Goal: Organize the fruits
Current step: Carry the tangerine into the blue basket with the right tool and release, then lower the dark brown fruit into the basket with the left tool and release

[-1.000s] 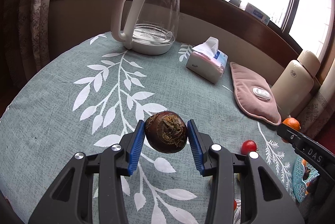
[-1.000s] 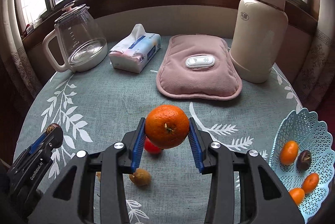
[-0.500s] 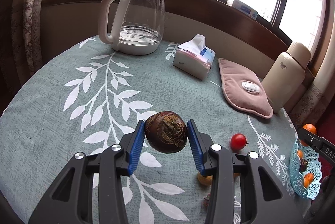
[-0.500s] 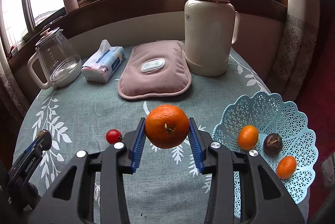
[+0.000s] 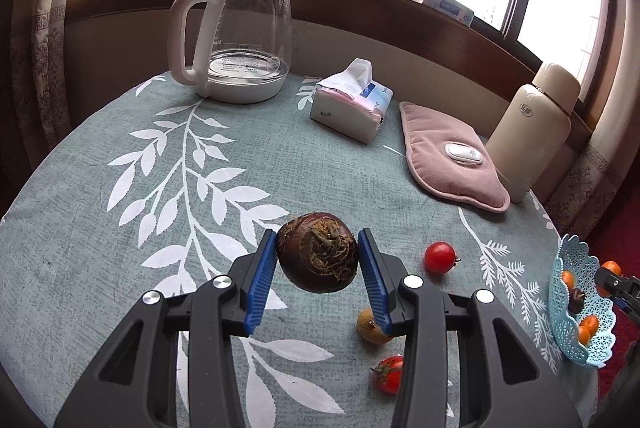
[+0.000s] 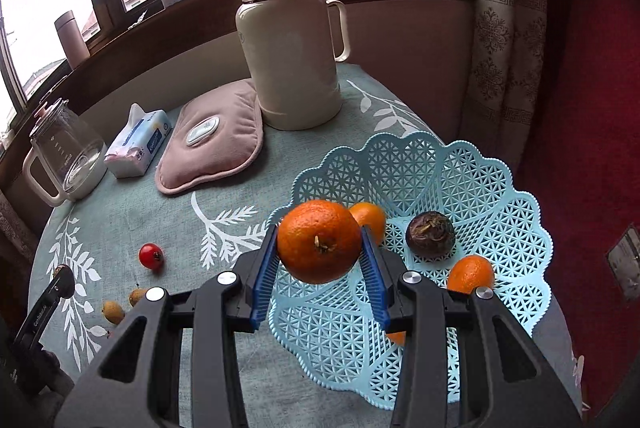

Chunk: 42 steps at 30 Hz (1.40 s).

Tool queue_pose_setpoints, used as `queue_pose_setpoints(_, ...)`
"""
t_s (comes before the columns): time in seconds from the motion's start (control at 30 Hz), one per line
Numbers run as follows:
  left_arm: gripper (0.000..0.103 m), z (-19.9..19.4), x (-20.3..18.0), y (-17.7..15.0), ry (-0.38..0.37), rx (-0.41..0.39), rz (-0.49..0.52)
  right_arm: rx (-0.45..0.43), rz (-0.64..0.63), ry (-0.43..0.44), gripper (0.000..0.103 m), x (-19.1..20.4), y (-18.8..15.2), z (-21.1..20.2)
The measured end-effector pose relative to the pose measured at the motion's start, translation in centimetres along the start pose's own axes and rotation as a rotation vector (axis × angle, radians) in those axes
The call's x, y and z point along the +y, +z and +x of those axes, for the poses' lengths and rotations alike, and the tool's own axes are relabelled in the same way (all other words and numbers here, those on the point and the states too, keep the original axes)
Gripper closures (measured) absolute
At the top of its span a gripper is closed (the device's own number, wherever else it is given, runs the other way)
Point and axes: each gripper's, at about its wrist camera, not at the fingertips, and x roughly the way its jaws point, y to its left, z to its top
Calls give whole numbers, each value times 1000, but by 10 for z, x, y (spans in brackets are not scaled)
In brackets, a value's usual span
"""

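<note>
Over the basket at the tabletop's right edge, the right tool holds an orange; lower it gently, perhaps toward the bare middle.

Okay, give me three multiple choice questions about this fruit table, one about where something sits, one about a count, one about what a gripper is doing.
1. Where does the pink heating pad lie?
A. Between tissue pack and cream thermos
B. Inside the basket
C. Under the kettle

2. How many cherry tomatoes show on the tablecloth in the left wrist view?
A. None
B. Two
C. Five

3. What is the right gripper doing?
A. Hanging open
B. Gripping a tomato
C. Gripping an orange above the blue basket

Answers: 1 A, the pad sits between them. 2 B, one tomato and another. 3 C, both pads press the orange.
</note>
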Motion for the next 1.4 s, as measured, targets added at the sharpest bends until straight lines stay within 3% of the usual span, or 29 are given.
queue_pose_setpoints(0.23, 61, 1, -4, -3, -2, 5, 15, 46, 86, 16, 62, -26, -7, 1)
queue_pose_setpoints(0.43, 61, 2, -7, -5, 0, 7, 30, 10, 114, 14, 57, -35, -6, -9)
queue_pose_setpoints(0.8, 61, 0, -20, -10, -33, 9, 70, -56, 108, -30, 56, -51, -17, -31)
queue_pose_setpoints(0.97, 61, -10, -37, -13, -81, 2, 116, -98, 117, -48, 47, -65, -23, -42)
queue_pose_setpoints(1.4, 61, -33, -117, -40, -289, 80, 252, -131, 165, -19, 47, -100, -26, -52)
